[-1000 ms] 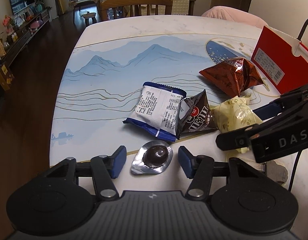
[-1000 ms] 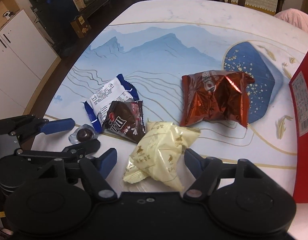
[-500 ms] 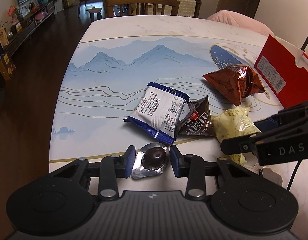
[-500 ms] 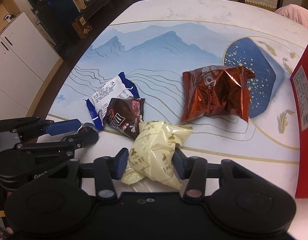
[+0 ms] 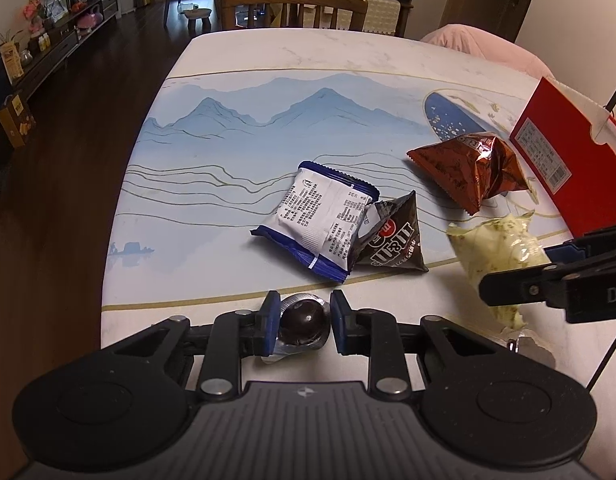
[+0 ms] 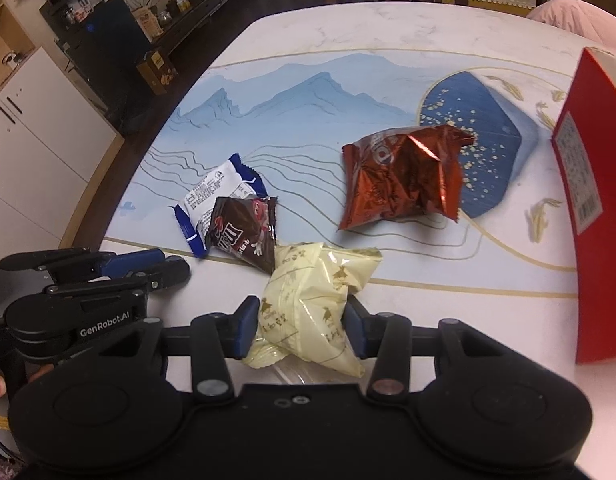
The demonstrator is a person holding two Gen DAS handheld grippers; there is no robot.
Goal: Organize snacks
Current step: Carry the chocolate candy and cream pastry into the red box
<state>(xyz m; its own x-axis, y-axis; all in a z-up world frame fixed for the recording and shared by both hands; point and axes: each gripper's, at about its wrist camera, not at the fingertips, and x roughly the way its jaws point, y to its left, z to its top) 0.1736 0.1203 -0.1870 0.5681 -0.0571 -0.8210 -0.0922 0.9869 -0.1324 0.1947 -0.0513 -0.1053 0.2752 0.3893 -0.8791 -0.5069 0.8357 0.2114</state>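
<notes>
Near the table's [image 5: 236, 64] front edge, my left gripper [image 5: 301, 322] has just been closing and now pinches the foil-cupped chocolate [image 5: 301, 320]. My right gripper [image 6: 300, 326], jaws also just closed in, squeezes the pale yellow packet [image 6: 308, 300] toward the front-right. Both pickups are in hand; next, I judge, comes carrying them to the red box [image 6: 588, 200] at the right edge.

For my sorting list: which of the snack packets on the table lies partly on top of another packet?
The dark brown chocolate packet: its edge overlaps the white-and-blue packet. The copper-red foil bag lies alone, and the pale yellow packet sits between the right gripper's fingers.
</notes>
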